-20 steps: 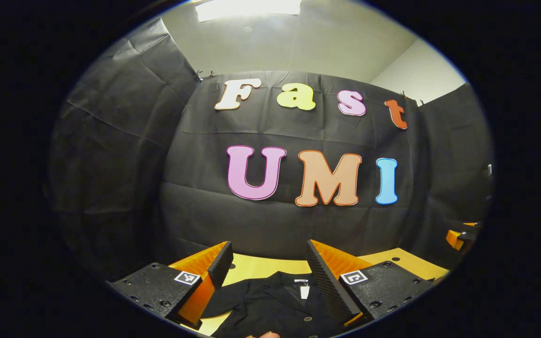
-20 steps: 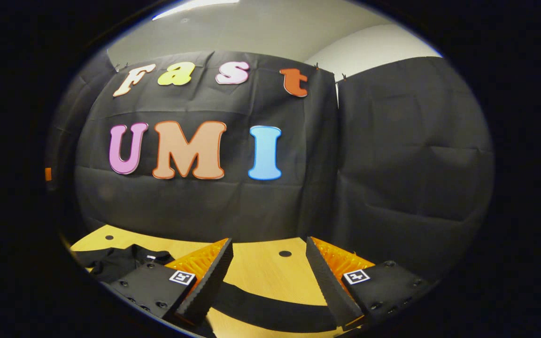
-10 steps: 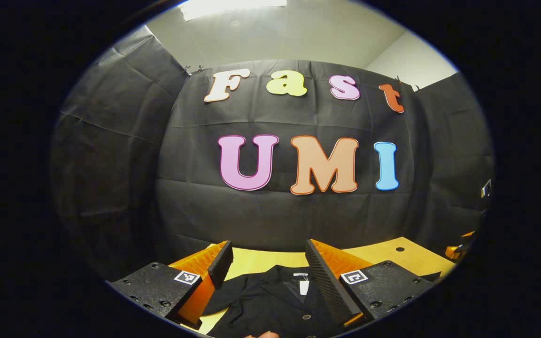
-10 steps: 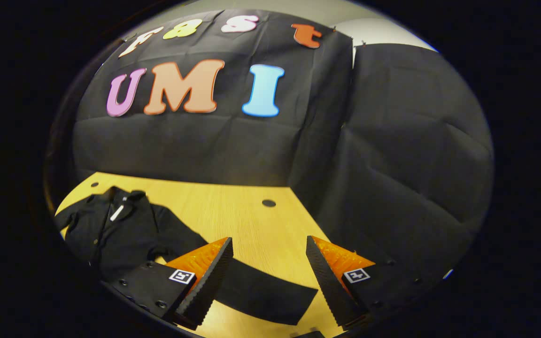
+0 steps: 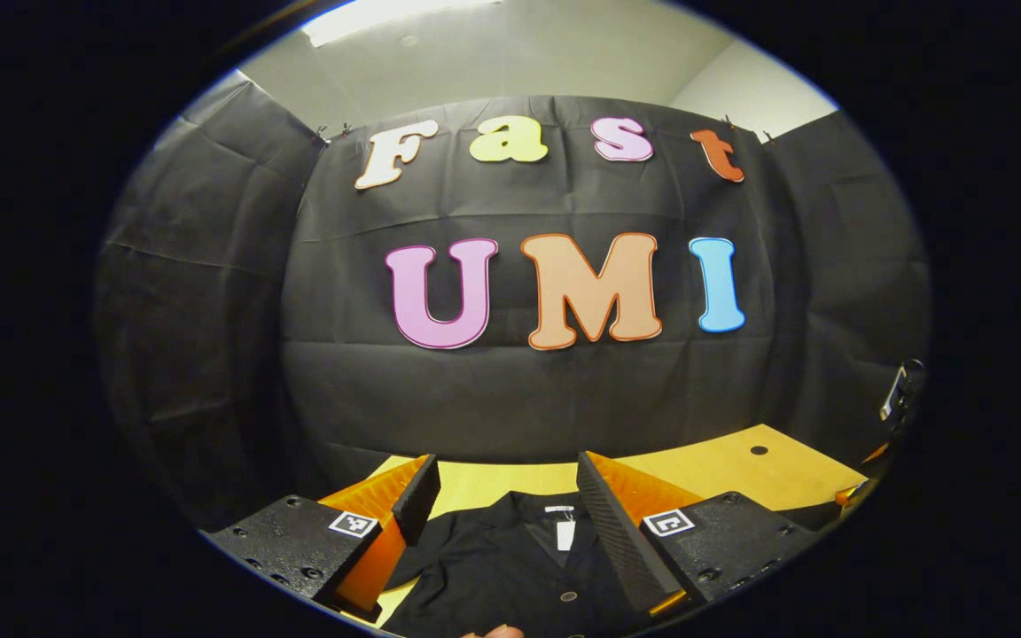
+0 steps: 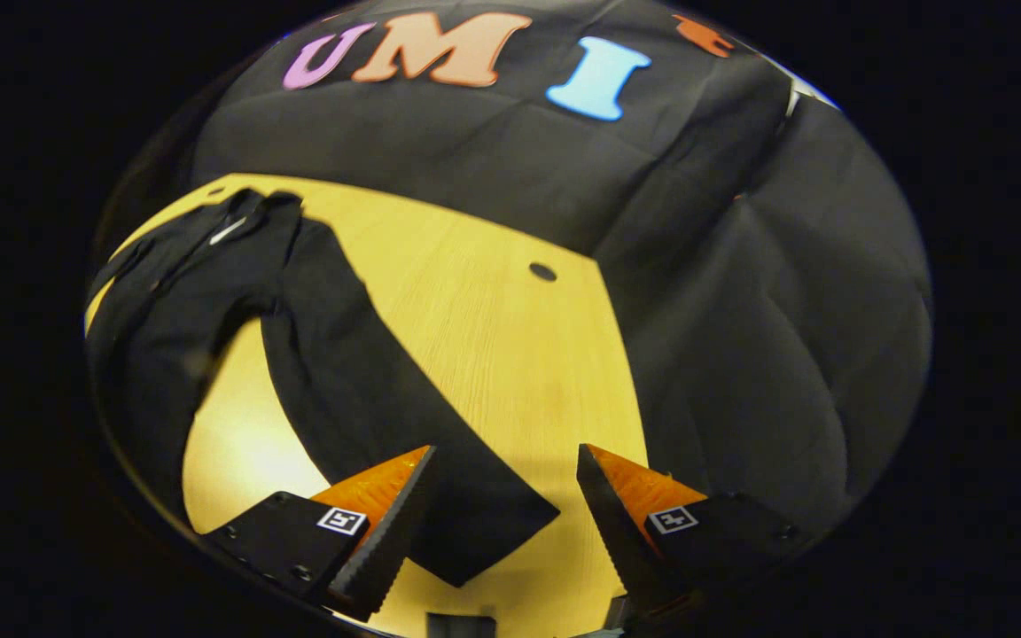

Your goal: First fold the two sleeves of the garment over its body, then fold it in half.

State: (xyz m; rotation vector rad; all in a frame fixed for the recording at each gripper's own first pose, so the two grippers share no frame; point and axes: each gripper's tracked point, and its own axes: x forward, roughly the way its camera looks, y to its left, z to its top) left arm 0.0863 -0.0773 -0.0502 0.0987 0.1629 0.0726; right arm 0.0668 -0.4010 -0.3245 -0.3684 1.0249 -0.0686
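Right gripper, fingers spread, empty, hovers at bottom centre over the cuff of the sleeve. Left gripper, also spread and empty, sits above the collar. Garment lies flat on the table, frame left. No fold made; both sleeves and halving remain.

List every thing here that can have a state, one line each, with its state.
garment: spread flat on the table, unfolded.
right sleeve: stretched out straight, not yet folded over the body.
left gripper: open, above the collar.
right gripper: open, over the sleeve's cuff.
table: bears the garment.
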